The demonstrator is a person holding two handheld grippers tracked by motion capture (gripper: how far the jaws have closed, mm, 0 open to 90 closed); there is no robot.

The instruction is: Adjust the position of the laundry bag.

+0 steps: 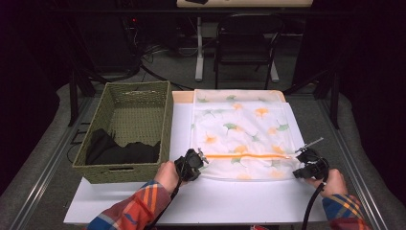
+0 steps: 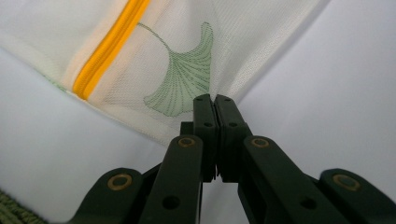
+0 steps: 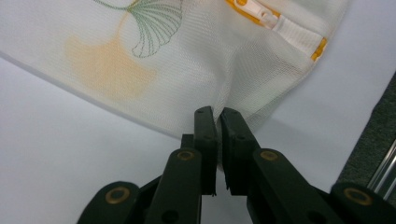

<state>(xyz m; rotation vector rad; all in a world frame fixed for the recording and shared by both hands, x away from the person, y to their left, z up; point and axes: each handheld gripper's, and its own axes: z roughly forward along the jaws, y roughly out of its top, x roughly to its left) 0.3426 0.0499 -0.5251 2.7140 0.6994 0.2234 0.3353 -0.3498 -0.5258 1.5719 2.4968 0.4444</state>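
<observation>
The left gripper (image 2: 215, 100) is pinching the near left corner of the mesh bag (image 1: 242, 129), jaws pressed together on the fabric. The right gripper (image 3: 217, 112) is nipping the near right corner, jaws nearly closed, apparently with cloth between them. Just beyond both, the orange zipper (image 1: 246, 155) is running across the bag. Farther left, a wicker basket (image 1: 163, 120) is holding dark cloth (image 1: 119, 151).
</observation>
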